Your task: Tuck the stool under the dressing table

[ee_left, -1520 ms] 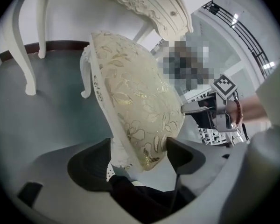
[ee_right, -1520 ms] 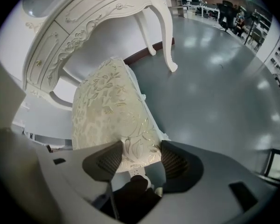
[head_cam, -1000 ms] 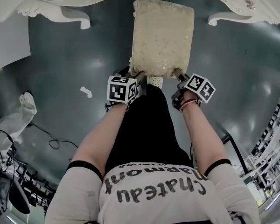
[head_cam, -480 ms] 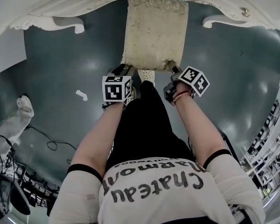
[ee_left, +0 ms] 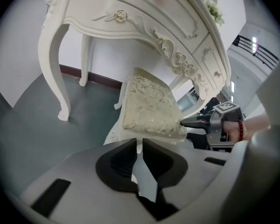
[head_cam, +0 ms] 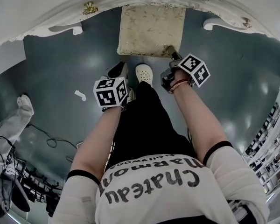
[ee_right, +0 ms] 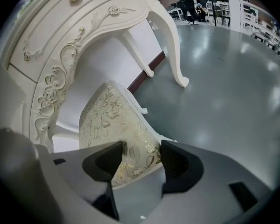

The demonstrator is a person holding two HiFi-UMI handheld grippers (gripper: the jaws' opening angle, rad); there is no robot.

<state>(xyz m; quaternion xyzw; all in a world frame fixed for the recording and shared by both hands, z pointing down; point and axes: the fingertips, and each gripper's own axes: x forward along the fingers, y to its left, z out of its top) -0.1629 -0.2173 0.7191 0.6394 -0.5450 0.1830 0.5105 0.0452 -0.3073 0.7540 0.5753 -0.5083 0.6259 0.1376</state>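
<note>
The cream, gold-patterned stool [head_cam: 151, 29] stands with its far part under the white dressing table [head_cam: 51, 13]. My right gripper [head_cam: 171, 54] is shut on the stool's near right corner; in the right gripper view the cushion [ee_right: 116, 125] fills the gap in that gripper [ee_right: 141, 153]. My left gripper [head_cam: 120, 70] hangs a little back from the near left corner, touching nothing. Its jaws have just been closing and stand shut with nothing between them [ee_left: 139, 143]. In the left gripper view the stool [ee_left: 149, 106] lies ahead, with the right gripper [ee_left: 196, 122] at its corner.
Curved table legs [ee_left: 56, 69] [ee_right: 170, 41] stand either side of the stool on the grey floor. The person's white shoe [head_cam: 143, 73] is just behind the stool. A white scrap [head_cam: 80, 95] and cables [head_cam: 42, 139] lie to the left.
The stool has slid further under the table. My left gripper has let go of the near left corner, closed and dropped back. The right gripper has stayed on its corner and moved forward.
</note>
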